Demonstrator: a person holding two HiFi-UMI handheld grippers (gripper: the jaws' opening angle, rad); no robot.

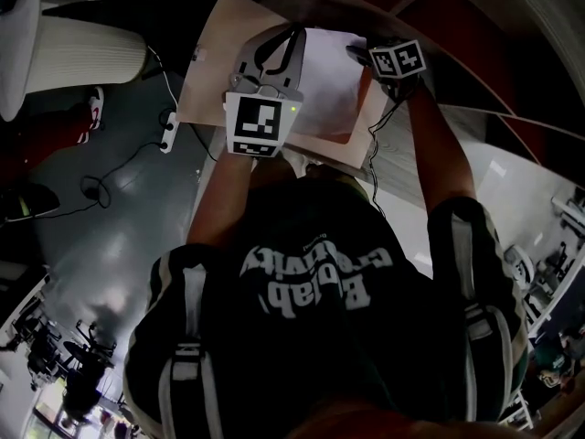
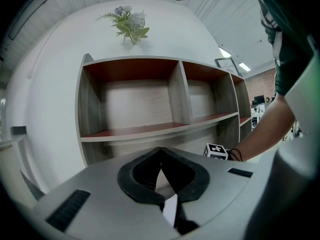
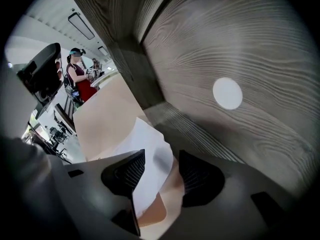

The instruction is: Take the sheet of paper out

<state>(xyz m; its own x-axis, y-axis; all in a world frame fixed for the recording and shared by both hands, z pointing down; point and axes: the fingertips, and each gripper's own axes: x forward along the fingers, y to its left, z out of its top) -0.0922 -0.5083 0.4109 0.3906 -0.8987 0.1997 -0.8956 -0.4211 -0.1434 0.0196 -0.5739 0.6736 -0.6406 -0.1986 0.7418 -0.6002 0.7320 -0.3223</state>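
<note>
Left claw point(image 2: 161, 150) pinched shut, our right claw point(image 3: 161, 159) gapes around the paper point(image 3: 150, 141); a crooked bite could crumple it.

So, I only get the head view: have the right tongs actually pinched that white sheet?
Observer: Not yet. The right gripper view shows the right tongs apart, with the sheet of paper between them, unclamped and partly in a tan envelope.
Operator: And the left tongs?
Observer: The left tongs are shut, tips touching.
Operator: What do they face?
Observer: A wooden shelf unit, with flowers above it.
</note>
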